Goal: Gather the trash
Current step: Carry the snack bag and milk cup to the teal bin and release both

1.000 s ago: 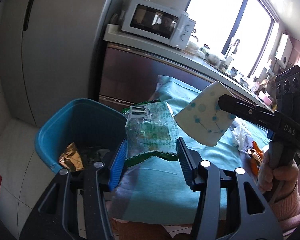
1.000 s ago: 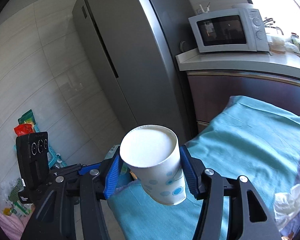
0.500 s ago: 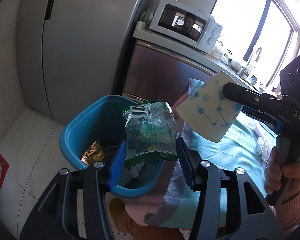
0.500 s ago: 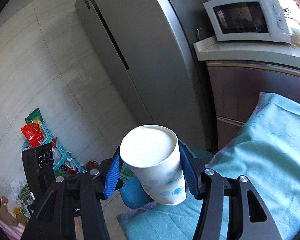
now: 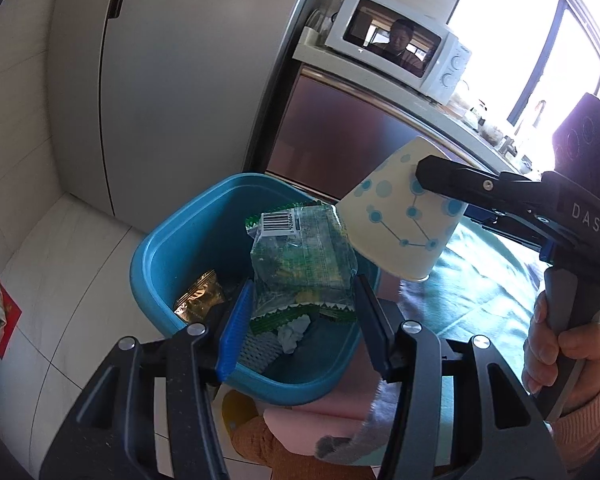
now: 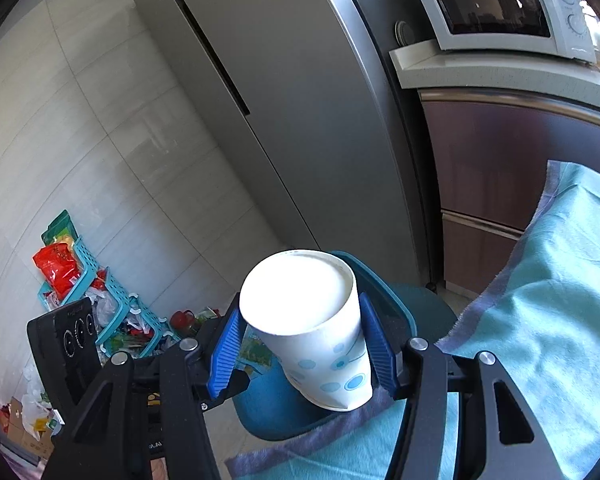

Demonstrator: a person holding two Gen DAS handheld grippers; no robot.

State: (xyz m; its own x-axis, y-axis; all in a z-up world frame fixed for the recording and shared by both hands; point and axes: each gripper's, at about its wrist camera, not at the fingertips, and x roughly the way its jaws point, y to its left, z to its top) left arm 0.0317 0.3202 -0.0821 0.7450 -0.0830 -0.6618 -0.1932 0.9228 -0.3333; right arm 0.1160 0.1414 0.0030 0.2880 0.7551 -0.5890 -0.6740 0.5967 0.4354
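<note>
The left gripper (image 5: 302, 322) has its jaws pinching a clear green snack wrapper (image 5: 302, 264) above the blue plastic bin (image 5: 172, 256). The right gripper (image 6: 300, 350) has its jaws clamped on a white dotted paper cup (image 6: 312, 328), beside the teal-clothed tabletop (image 6: 548, 320); a grey fridge (image 6: 284, 92) stands beyond.

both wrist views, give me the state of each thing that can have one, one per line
left gripper: shut on the green snack wrapper, above the bin
green snack wrapper: held upright, crumpled, not yet dropped
right gripper: shut on the paper cup
paper cup: held, tilted, empty, over the bin's rim
blue bin: open, already holding a gold wrapper and a crumpled tissue
microwave: door closed
fridge: doors closed
</note>
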